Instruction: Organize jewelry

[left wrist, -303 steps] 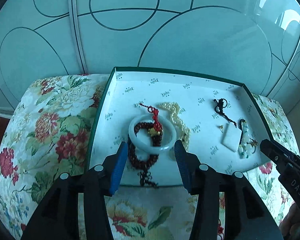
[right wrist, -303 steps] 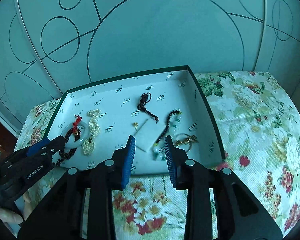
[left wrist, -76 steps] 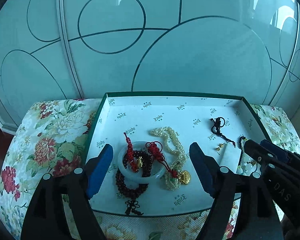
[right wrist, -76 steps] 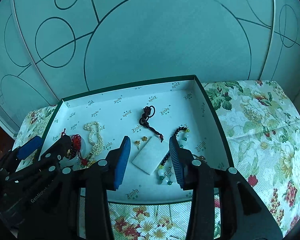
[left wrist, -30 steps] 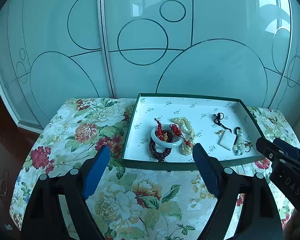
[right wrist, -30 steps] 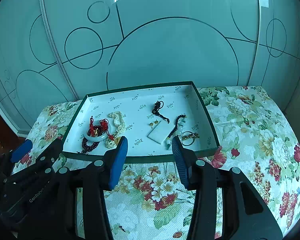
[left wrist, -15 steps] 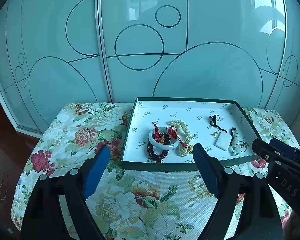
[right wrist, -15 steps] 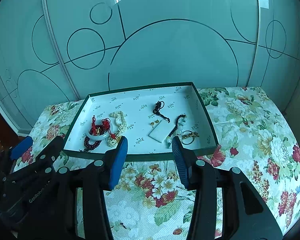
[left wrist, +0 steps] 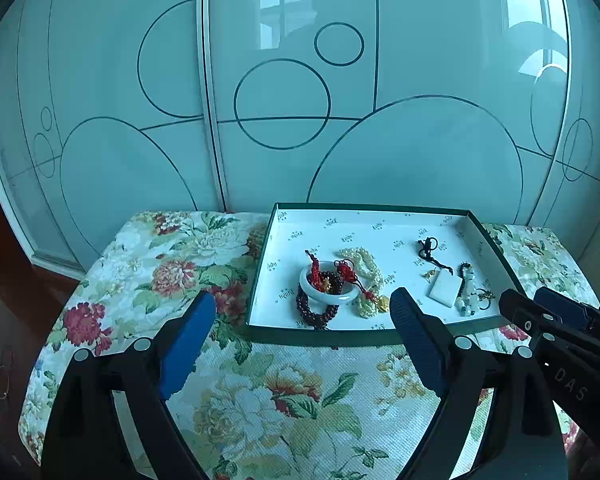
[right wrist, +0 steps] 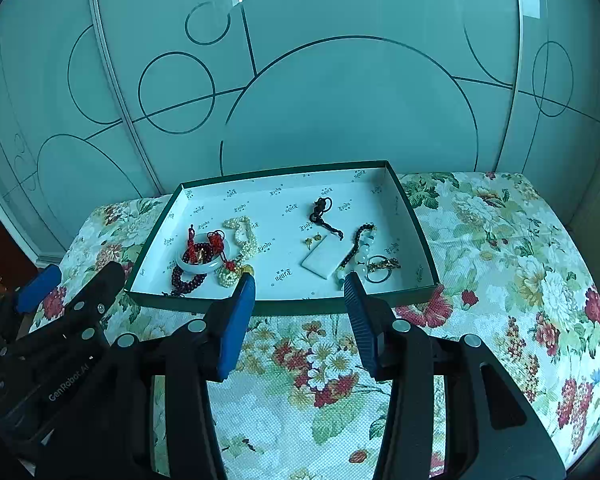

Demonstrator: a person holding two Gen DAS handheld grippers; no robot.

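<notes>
Green card forms the wall of the shallow box [right wrist: 276,307], white-lined, which is carried on the flower-printed cloth [right wrist: 500,248] of the bench and holds all the jewelry. Toward the box's left edge, a pale bangle [right wrist: 204,266] is seen overlapping a dark red bead bracelet [right wrist: 186,276], with red knotted cords [right wrist: 214,242] draped across both and a pearl strand [right wrist: 242,236] touching them; this cluster is judged the main hazard, since a pull on any one piece could drag its neighbours or snag a cord. Toward the right edge, a white flat pendant [right wrist: 326,258] on a black cord [right wrist: 324,216], a dark and pale bead bracelet [right wrist: 358,246] and a small ring [right wrist: 378,274] lie close together, and the ring is judged small enough to slip from the pads or be flicked over the low wall. The left gripper [left wrist: 302,330] is held back from the near edge, over the cloth, angled downward; its jaws have just been opening, are spread wide, and nothing is between them. The right gripper [right wrist: 300,308] is held likewise short of the near edge, angled downward, its jaws parted to a moderate gap and empty. No piece is touched by either tool.
</notes>
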